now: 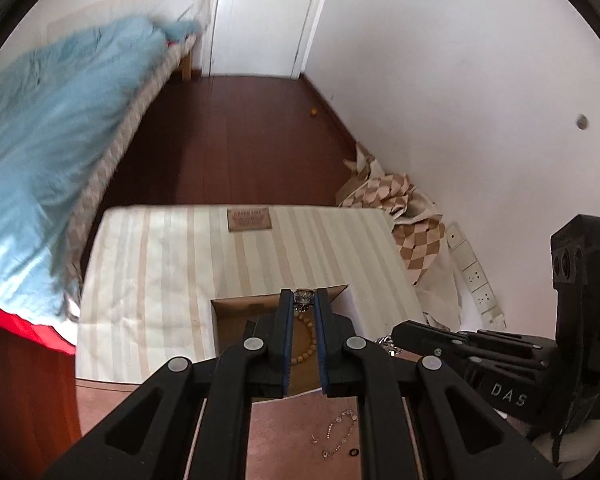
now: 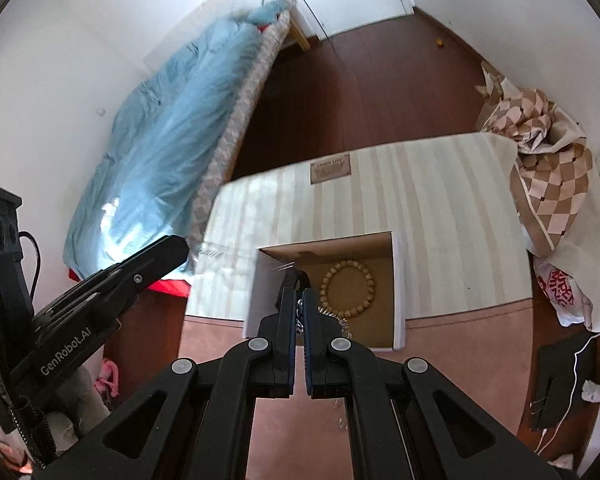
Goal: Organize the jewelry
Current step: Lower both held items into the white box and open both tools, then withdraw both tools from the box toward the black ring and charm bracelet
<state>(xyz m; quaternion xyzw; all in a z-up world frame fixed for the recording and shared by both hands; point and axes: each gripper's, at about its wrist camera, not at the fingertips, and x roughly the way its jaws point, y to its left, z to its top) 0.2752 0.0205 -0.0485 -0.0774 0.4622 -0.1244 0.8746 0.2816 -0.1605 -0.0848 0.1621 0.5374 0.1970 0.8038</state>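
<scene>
An open cardboard box (image 2: 398, 292) sits on the table with a wooden bead bracelet (image 2: 347, 288) lying in it; the bracelet also shows in the left wrist view (image 1: 306, 340). My left gripper (image 1: 304, 300) is shut on a silver patterned ring (image 1: 304, 298) and holds it above the box (image 1: 220, 320). My right gripper (image 2: 299, 300) is shut on a silver chain (image 2: 332, 316) at the box's near edge; the chain trails to the right. A thin gold chain bracelet (image 1: 340, 432) lies on the brown tabletop below my left gripper.
A striped mattress (image 1: 172, 264) lies beyond the table. A bed with a blue duvet (image 1: 52, 128) stands on the left. Checkered fabric (image 2: 548, 168) is piled at the right by the wall. A small earring (image 1: 313, 438) and a tiny dark ring (image 1: 354, 453) lie beside the gold chain.
</scene>
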